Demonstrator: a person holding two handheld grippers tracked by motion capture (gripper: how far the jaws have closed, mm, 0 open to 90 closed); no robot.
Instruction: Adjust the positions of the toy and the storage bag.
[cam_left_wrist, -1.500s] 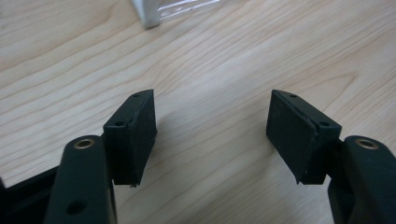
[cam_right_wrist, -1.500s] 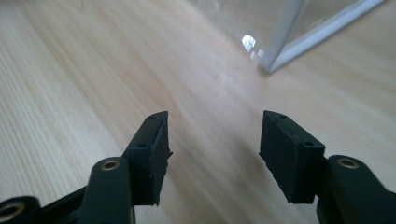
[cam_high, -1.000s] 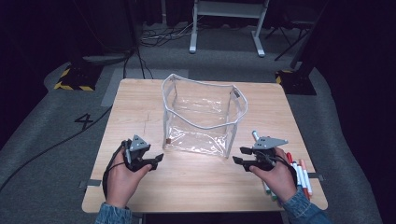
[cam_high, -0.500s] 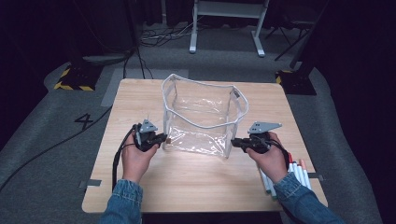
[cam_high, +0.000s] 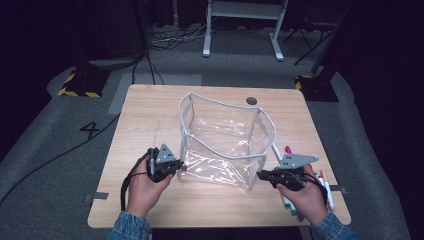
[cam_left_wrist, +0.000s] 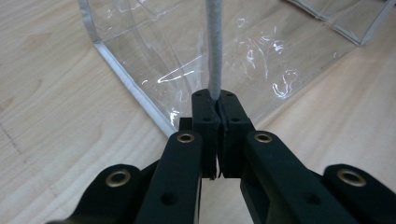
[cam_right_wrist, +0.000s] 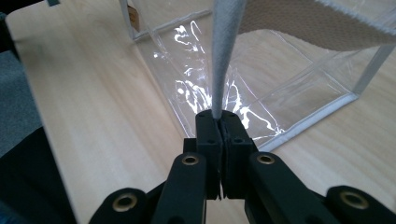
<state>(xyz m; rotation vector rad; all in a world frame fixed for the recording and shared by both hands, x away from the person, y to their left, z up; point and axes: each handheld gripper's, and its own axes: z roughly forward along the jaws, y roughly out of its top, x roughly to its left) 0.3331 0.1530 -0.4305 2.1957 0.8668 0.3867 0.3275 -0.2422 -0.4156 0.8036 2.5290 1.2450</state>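
At the near edge of the desk (cam_high: 150, 115), left tool (cam_high: 176, 167) and right tool (cam_high: 261, 175) are each clamped on the clear bag's (cam_high: 225, 145) corner seams.

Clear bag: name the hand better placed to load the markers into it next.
Probably right. The markers lie beside the right gripper, on the far side of the clear bag from the left gripper. Both grippers are shut on the bag's white-edged corners, so the right must let go first.

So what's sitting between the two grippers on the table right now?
The clear plastic bag stands between them in the high view. The left gripper pinches its near left corner seam and the right gripper its near right one; nothing else lies there.
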